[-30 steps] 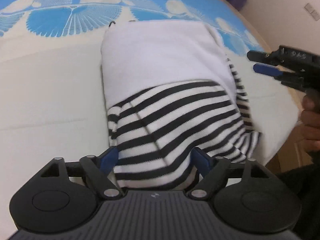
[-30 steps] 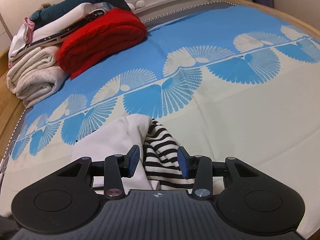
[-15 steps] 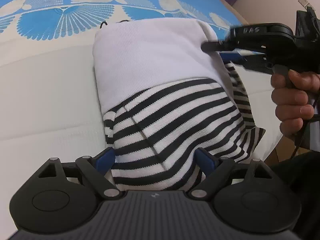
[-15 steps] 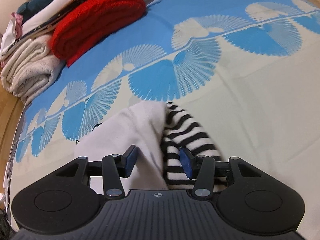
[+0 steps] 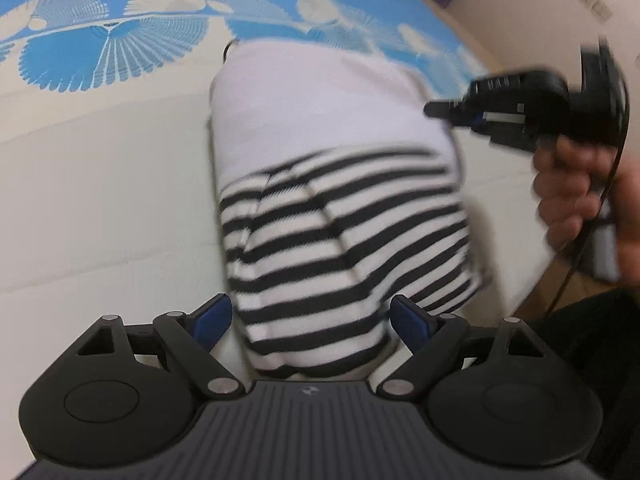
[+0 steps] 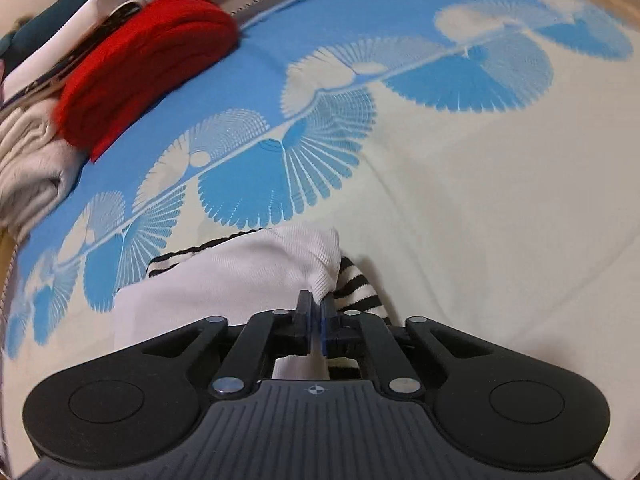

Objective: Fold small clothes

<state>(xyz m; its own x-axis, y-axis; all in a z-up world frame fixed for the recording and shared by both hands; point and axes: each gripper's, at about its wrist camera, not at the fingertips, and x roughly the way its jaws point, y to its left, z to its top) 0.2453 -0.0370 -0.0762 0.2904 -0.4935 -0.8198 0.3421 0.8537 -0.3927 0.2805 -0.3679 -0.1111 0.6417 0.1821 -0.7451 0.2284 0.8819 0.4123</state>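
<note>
Seen from the left wrist, the left gripper (image 5: 310,316) stood wide, its blue pads either side of the near striped end of the garment (image 5: 340,200) and, as far as the blur allowed, not pressing it. The small striped-and-white garment lay on the bedspread (image 5: 100,200) with its long axis running straight away from these jaws, striped half nearest, white half beyond. Far out to the right of the jaws, the right gripper (image 5: 444,111), carried in a hand (image 5: 568,196), reached the far right edge of the white half.

From the right wrist, the right gripper's jaws had just closed, and a fold of white cloth was nipped between the pads at the garment's corner, with a striped part bunched just right of them. Most of the garment spread left of and ahead of these jaws. A red folded knit (image 6: 148,68) sat well apart, far ahead to the left. Judging by this, the right hand owned the edge to be folded over, likely toward the left gripper's side.
</note>
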